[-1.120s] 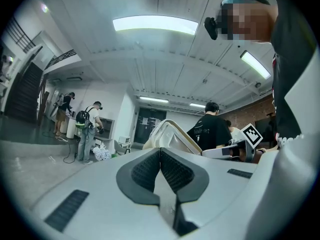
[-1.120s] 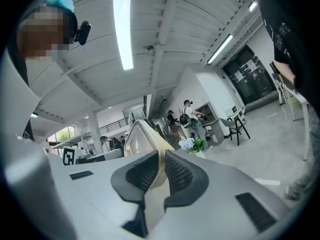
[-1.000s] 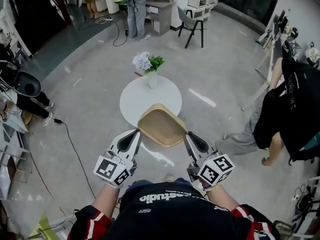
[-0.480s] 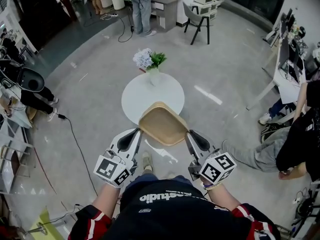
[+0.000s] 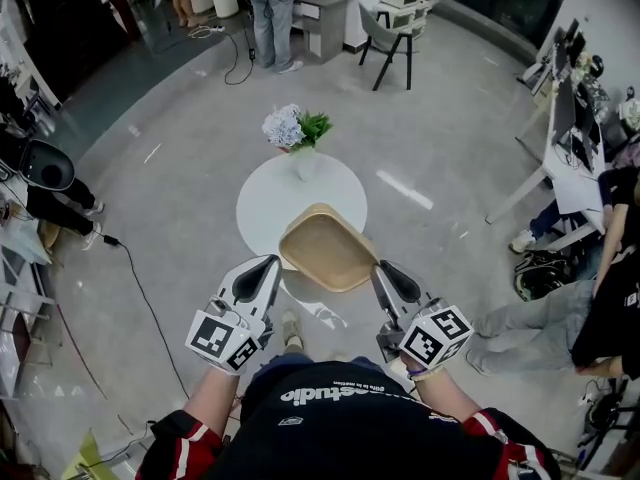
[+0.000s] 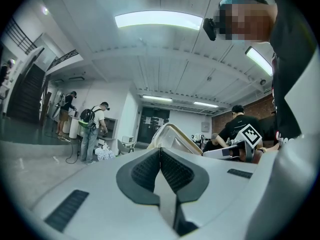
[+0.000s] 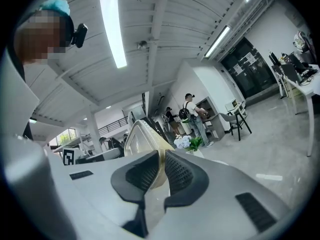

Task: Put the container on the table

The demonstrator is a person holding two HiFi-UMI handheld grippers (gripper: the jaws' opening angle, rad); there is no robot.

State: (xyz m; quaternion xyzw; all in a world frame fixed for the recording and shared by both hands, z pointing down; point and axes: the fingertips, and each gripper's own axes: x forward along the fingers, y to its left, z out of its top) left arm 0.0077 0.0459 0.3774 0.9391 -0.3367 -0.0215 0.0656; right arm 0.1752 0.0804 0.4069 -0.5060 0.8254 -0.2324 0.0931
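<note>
- Container is held in the air between both grippers, one at each side edge. It is ahead of the person, with its open side up.
- Left gripper: fingers closed tight on the container's left rim.
- Right gripper: fingers pinched on the right rim, which shows between the pads.
- Desk lies straight ahead. The container's far edge overlaps the desk's near edge in the head view, and most of it is over the floor. Neither arm is nearer.
- Vase stands at the desk's far edge.
- Versus 1.0 s ago: same grip, and the desk looks barely nearer.
</note>
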